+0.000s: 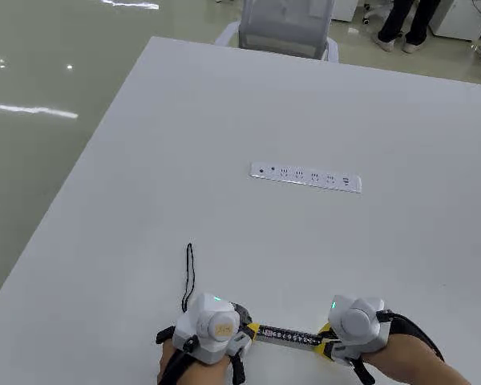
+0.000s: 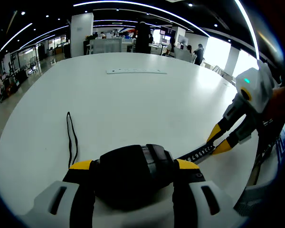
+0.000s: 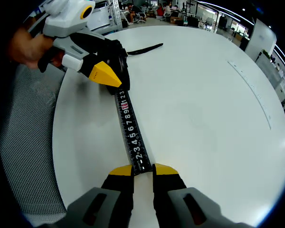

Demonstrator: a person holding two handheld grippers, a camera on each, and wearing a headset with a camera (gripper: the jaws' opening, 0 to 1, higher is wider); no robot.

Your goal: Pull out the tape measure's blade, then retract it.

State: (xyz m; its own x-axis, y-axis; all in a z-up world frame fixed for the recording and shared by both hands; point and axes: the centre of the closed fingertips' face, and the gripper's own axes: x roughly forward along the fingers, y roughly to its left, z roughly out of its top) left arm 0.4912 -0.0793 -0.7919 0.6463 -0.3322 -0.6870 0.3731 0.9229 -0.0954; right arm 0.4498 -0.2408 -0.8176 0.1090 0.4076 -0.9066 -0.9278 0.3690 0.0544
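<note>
The black tape measure case (image 2: 133, 173) sits clamped between the yellow-tipped jaws of my left gripper (image 2: 134, 166), low on the white table. Its black blade (image 3: 130, 130) with white numbers runs out flat over the table, about a dozen marks long. My right gripper (image 3: 142, 169) is shut on the blade's end. In the head view the left gripper (image 1: 242, 330) and the right gripper (image 1: 327, 337) stand side by side near the table's front edge, with the blade (image 1: 287, 335) stretched between them. The case's black wrist cord (image 1: 188, 277) lies on the table behind the left gripper.
A white power strip (image 1: 305, 177) lies mid-table, well beyond the grippers. A grey office chair (image 1: 282, 30) stands at the far edge, with a person's legs (image 1: 407, 24) behind it. The table's left edge (image 1: 72, 180) drops to a shiny floor.
</note>
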